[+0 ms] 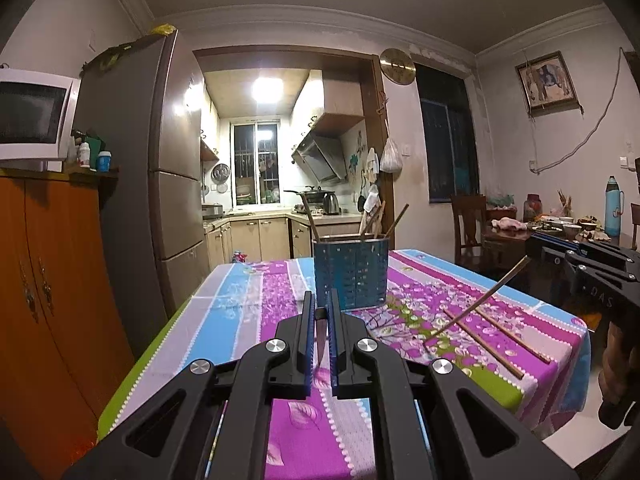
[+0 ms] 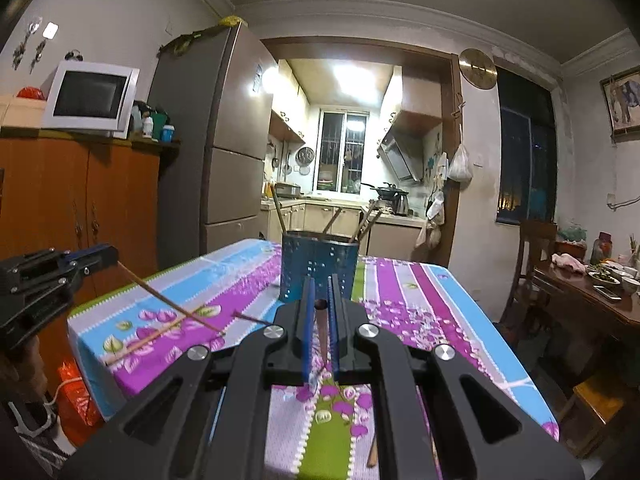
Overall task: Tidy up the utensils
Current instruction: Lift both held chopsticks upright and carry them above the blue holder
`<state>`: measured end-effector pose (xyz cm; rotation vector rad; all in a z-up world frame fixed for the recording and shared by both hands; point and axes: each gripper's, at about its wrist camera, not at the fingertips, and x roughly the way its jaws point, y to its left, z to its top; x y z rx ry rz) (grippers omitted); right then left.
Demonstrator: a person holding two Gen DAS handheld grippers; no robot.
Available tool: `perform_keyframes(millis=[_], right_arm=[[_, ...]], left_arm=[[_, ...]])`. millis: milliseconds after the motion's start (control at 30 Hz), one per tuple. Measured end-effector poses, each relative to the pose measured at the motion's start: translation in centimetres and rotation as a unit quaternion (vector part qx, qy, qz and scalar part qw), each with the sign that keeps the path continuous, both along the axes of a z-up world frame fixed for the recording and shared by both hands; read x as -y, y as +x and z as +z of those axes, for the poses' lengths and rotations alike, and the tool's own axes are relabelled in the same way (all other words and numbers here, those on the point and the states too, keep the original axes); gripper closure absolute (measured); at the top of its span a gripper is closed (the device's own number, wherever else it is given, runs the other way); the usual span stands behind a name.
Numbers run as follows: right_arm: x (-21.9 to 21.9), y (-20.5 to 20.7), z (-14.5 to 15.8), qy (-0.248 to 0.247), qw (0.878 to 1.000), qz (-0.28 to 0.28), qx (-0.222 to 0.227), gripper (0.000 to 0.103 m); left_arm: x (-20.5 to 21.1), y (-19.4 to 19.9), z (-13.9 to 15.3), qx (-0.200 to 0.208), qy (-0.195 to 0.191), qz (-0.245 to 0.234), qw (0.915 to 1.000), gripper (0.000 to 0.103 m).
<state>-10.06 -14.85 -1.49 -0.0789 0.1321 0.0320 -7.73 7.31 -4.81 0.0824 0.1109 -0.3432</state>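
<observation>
Each tool, left [image 1: 320,312] and right [image 2: 321,300], is clamped on one chopstick [image 1: 321,338], tips hanging clear of the table [image 1: 240,292], ready for the blue holder [image 1: 350,272] at twelve o'clock, while loose chopsticks [image 1: 496,334] remain at two o'clock.

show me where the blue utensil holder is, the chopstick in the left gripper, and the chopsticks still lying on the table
utensil holder [image 1: 351,276], left wrist view, front wall.
held chopstick [image 1: 321,338], left wrist view, shaft between the left gripper [image 1: 320,300] fingers.
loose chopsticks [image 1: 516,338], left wrist view, middle of the far stick.
</observation>
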Motion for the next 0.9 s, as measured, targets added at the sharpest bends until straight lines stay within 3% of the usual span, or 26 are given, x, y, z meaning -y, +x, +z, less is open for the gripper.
perform_keyframes(millis=[367,667,900], right_arm=[[0.6,0.9,1.6,0.014,1.000,0.006,0.001,0.098],[0.8,2.0,2.2,0.018,1.000,0.009,-0.004,0.098],[1.4,3.4,3.0,0.024,1.000,0.015,-0.010,0.098]], left_arm=[[0.3,0.9,2.2,0.003,-0.002,0.011,0.9999,0.096],[1.7,3.9,3.9,-0.054,0.003,0.046,0.9974,0.096],[1.6,5.9,5.5,-0.075,0.000,0.064,0.9951,0.096]])
